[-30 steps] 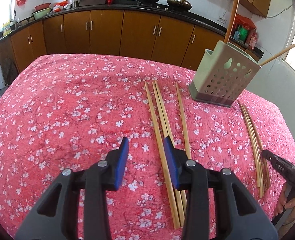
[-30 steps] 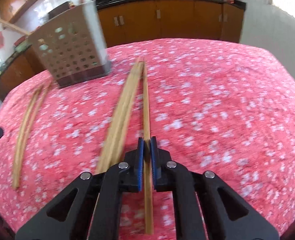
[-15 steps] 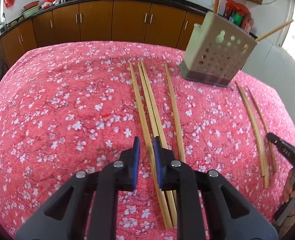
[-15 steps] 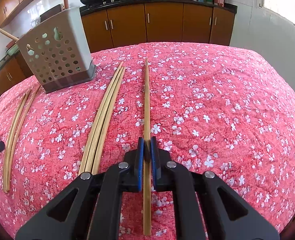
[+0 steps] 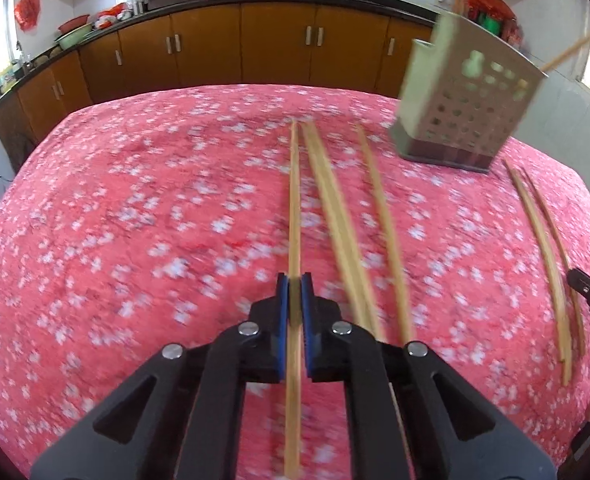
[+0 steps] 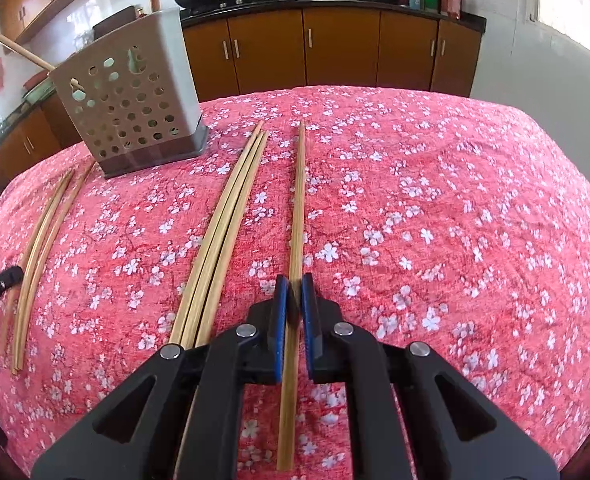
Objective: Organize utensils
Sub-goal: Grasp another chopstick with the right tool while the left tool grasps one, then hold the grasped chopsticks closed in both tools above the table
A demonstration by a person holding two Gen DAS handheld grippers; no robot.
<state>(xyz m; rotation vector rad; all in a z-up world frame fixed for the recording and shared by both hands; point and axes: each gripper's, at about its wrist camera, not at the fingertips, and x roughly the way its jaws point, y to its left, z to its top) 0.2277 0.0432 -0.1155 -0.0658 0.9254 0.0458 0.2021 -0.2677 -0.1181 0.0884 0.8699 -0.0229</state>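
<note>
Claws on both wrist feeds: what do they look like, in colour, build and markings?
Both look alike. The left claw and the right claw each have black plastic bodies with triangular cut-outs, four silver round pivot pins and blue pads lining the inner faces. No cables or sleeves show. The other claw's black tip at the edge of the left feed carries small white lettering, too small to read.

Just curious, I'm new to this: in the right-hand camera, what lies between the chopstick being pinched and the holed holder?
In the right wrist view, three loose chopsticks lie together between the held chopstick and the holder.
</note>
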